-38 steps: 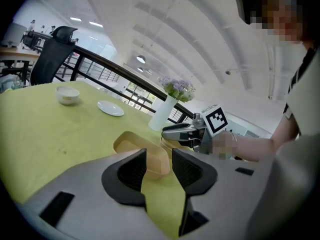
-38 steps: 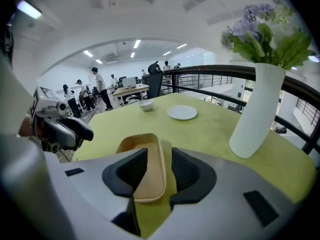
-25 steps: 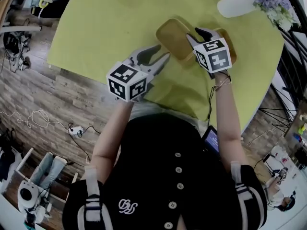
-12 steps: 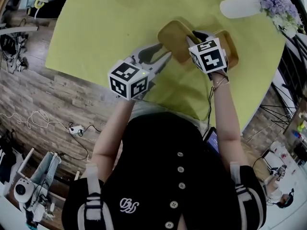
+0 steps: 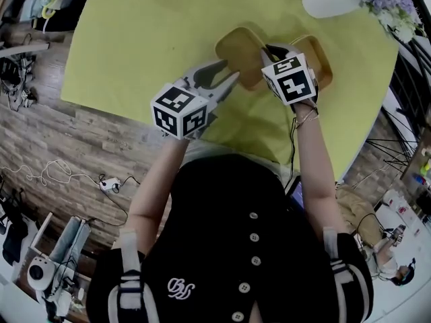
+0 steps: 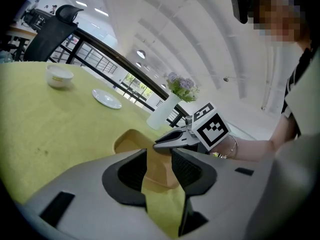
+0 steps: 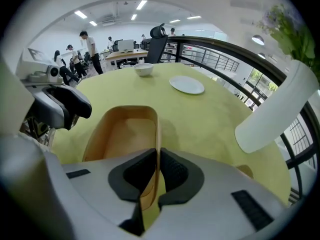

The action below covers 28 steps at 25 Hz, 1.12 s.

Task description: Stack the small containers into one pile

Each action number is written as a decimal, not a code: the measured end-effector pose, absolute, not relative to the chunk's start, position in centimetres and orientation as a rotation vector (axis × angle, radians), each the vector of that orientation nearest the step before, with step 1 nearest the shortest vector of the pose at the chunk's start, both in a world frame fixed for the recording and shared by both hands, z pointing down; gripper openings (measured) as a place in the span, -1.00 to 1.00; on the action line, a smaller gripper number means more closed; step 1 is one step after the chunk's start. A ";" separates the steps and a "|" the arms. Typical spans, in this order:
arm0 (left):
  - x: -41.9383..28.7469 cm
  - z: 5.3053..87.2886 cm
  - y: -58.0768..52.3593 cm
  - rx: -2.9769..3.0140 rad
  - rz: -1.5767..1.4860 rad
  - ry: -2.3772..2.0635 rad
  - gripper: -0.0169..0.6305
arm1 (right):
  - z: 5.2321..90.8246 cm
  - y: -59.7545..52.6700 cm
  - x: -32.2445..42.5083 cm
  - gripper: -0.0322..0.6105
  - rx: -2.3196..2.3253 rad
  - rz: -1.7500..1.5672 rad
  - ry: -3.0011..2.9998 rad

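Tan container (image 7: 120, 134): its right-hand wall sits between the jaws of the right gripper (image 7: 157, 171). The jaws are narrow and closing, with the pads up against the wall on both sides. In the head view the container (image 5: 237, 46) sits on the yellow-green surface (image 5: 148, 39), open side up. The second tan container (image 5: 321, 58) is just beside it, not stacked, with the right gripper (image 5: 273, 48) in between.

Left gripper (image 6: 159, 169): jaws wide apart and gripping nothing; only the container and cloth show through the gap. It is held low, just short of the first container's near edge (image 5: 227, 74).

Farther out on the surface: white vase (image 7: 272, 116) with purple flowers off to the right, white plate (image 7: 186, 85), small white bowl (image 7: 144, 69) near the far edge.
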<state>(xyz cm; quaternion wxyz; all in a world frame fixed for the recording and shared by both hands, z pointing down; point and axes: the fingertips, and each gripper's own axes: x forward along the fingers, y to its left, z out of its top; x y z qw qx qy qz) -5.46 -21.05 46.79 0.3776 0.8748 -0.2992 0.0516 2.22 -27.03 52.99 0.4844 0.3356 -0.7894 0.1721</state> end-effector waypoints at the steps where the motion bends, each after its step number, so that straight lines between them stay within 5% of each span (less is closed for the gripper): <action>1: -5.3 46.8 -20.9 2.238 0.137 -0.761 -0.48 | 52.9 -26.8 2.4 -0.77 0.831 0.436 -1.930; 28: -0.7 46.6 -15.2 2.256 0.219 -0.742 -0.48 | 47.8 -21.7 5.4 -0.80 0.922 0.827 -2.249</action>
